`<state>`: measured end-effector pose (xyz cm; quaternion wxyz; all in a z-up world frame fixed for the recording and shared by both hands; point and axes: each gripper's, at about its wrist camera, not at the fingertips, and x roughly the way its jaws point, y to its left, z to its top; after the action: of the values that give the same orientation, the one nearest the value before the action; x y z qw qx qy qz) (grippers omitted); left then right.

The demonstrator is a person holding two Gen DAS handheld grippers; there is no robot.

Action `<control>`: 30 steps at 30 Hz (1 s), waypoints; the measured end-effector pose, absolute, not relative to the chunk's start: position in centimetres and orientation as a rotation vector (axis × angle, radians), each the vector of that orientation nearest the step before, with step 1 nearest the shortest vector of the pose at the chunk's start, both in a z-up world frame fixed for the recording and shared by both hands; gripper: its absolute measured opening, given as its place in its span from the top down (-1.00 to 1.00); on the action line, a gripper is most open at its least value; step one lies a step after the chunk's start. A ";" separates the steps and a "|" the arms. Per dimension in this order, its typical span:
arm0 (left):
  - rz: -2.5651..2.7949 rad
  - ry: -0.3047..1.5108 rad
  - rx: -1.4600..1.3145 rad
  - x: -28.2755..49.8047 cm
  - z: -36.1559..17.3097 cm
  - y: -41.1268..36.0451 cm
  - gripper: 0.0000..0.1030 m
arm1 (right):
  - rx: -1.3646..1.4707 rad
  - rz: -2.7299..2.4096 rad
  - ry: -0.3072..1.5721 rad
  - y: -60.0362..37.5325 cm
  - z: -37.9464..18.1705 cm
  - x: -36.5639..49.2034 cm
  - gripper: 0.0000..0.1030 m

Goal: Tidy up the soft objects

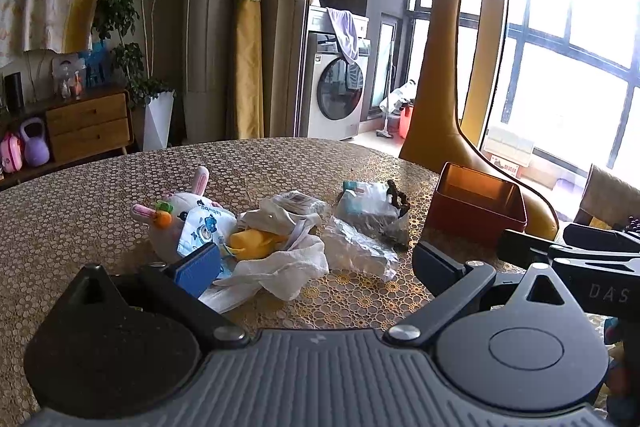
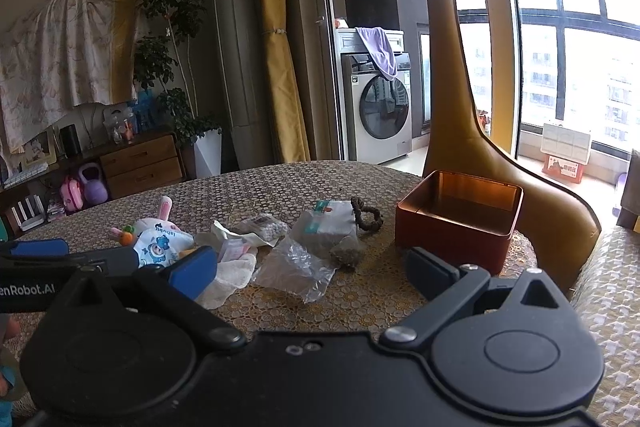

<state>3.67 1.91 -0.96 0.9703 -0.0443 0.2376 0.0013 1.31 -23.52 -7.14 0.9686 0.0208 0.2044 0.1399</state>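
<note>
Jaws on both grippers gape wide over 1 plush rabbit (image 1: 176, 215), 1 tin (image 2: 460, 223) (red).

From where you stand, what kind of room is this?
Probably a home living and dining area: a front-loading white washing machine, a leafy potted plant in a white pot, and a round table with a lace-patterned cover.

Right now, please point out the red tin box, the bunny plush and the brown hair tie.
red tin box (image 2: 452, 233): right wrist view, front wall.
bunny plush (image 1: 182, 201): left wrist view, white head.
brown hair tie (image 2: 366, 215): right wrist view, braided loop.
</note>
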 end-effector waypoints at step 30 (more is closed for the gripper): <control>-0.014 0.468 -0.105 3.6 -0.7 1.9 -0.99 | 0.040 0.285 0.402 -23.5 -6.9 0.9 -0.94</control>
<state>3.64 1.88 -0.69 0.9714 -0.0519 0.2316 -0.0069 0.91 -23.54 -6.89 0.9696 0.0197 0.1991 0.1409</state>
